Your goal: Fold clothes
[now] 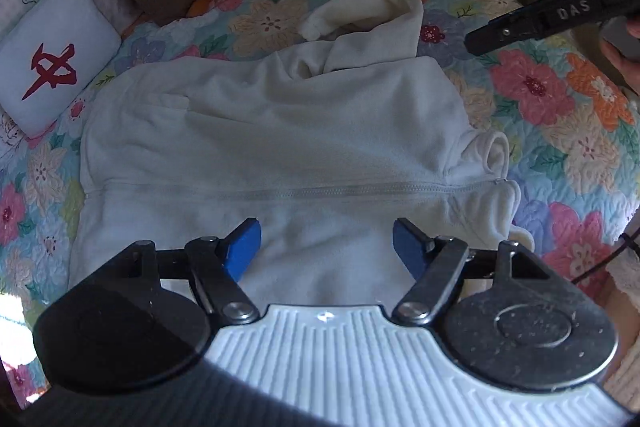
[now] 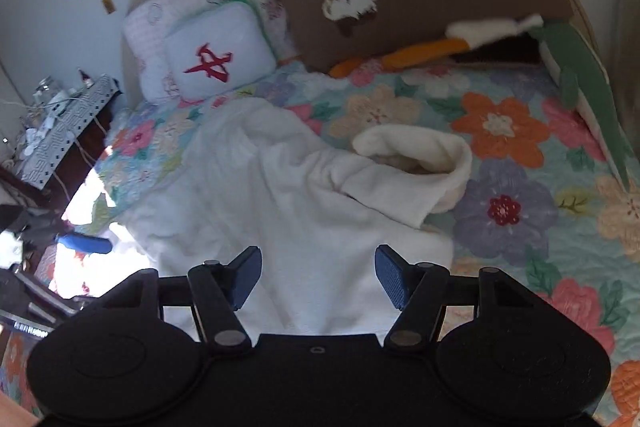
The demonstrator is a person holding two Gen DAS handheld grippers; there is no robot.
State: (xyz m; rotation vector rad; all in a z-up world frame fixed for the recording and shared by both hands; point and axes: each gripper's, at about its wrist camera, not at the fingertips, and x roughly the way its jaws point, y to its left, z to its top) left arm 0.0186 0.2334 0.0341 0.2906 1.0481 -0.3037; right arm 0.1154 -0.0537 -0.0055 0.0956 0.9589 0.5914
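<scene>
Both grippers spread wide, nothing in them. Left gripper (image 1: pixel 326 247) hangs over the lower body of the fleece (image 1: pixel 272 131), pads clear of the cloth. Right gripper (image 2: pixel 318 277) same, above the fleece (image 2: pixel 280 211) near its edge, pads not touching.

Fleece lies zip-up on the floral quilt (image 1: pixel 560 115), spread roughly flat. One sleeve (image 1: pixel 372 15) is flopped over itself at the far side, cuff open. Collar (image 1: pixel 492 163) bunched at the right in the left view.

Risks as we see them:
- Far sleeve is doubled and puffy. If we fold the body over it as is, we get a lump and a skewed fold.
- Fleece is thick and soft. A shallow pinch likely grabs the top layer only, so front lifts and back stays.
- Pinching too deep could catch the quilt along with it.
- Grippers sit close together, with the right one showing at the top right of the left view (image 1: pixel 544 19). They could clash on a crossing fold.

Containers: none in view. Pillows (image 2: pixel 216 55) at the head, well clear.
</scene>
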